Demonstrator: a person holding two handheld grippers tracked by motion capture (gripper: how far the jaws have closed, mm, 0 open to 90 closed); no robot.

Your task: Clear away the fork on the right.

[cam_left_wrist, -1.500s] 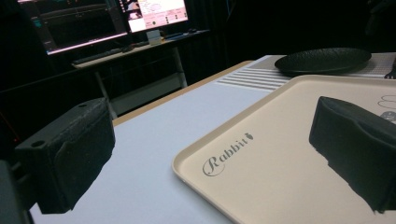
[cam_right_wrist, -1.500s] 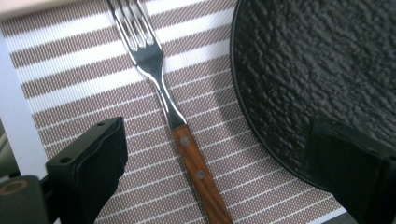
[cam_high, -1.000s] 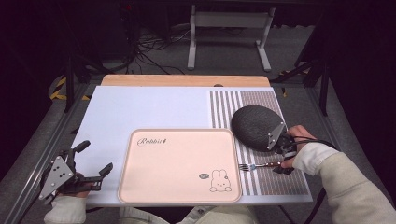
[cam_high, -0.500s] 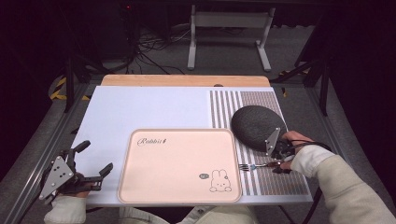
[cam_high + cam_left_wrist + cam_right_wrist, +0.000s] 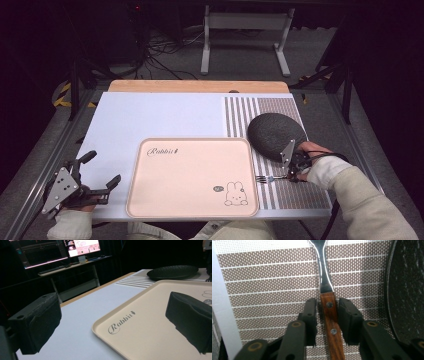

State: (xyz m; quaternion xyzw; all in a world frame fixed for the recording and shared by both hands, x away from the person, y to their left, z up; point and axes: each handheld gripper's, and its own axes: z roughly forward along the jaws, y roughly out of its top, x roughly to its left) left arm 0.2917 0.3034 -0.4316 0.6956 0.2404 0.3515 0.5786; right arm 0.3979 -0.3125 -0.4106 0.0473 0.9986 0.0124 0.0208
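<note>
- Table (image 5: 150,115), pale blue-white on top with a wooden strip along its far edge, carries everything here.
- Tray (image 5: 192,177), peach-coloured with "Rabbit" lettering and a small rabbit drawing, lies flat at the near middle of the table; in the left gripper view its corner (image 5: 140,322) runs between the two jaws.
- Placemat (image 5: 300,192), brown with white stripes, lies on the right part of the table, just beside the tray.
- Plate (image 5: 276,136), dark and speckled, sits on the far half of the placemat; its rim (image 5: 404,290) shows at the right edge of the right gripper view.
- Left gripper (image 5: 102,170) hovers at the table's near left corner, jaws wide apart and holding nothing.
- Right gripper (image 5: 287,176) is low over the placemat just in front of the plate; its jaws have just been closing and now stand narrow, one on each side of the fork's wooden handle, with a thin gap left on each side.
- Fork (image 5: 267,178) lies flat on the placemat, tines toward the tray, handle (image 5: 330,312) between the right gripper's jaws.
</note>
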